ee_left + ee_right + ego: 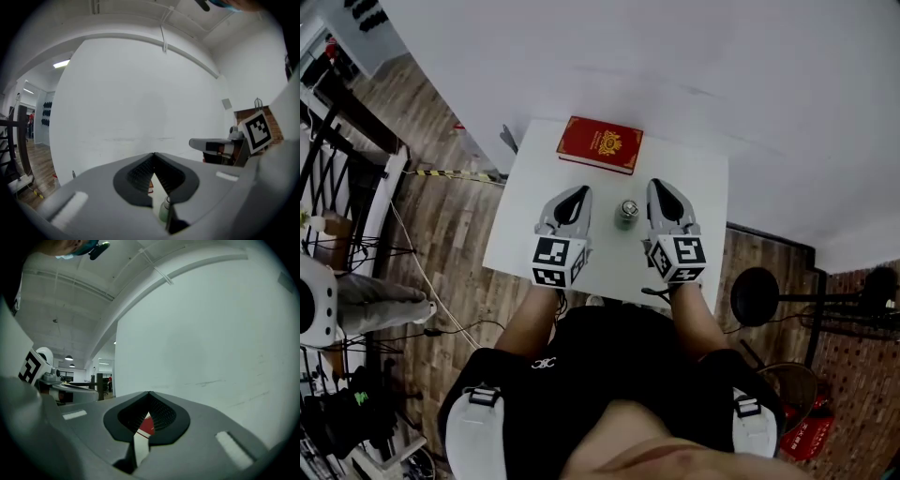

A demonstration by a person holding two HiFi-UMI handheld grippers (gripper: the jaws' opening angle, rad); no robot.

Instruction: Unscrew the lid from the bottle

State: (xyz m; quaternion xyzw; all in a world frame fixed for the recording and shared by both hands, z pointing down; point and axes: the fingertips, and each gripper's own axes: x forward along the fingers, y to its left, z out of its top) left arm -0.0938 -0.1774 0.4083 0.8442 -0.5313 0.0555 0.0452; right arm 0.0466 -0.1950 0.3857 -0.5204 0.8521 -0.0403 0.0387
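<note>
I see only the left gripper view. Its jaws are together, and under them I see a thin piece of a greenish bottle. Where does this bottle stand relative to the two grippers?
Observer: In the head view the bottle stands upright on the white table, between the left gripper and the right gripper, and it touches neither.
Operator: Does the right gripper hold something?
Observer: No. The right gripper view shows its jaws together with nothing between them.
Operator: What else lies on the table?
Observer: A red book lies flat at the far edge, beyond the bottle.
</note>
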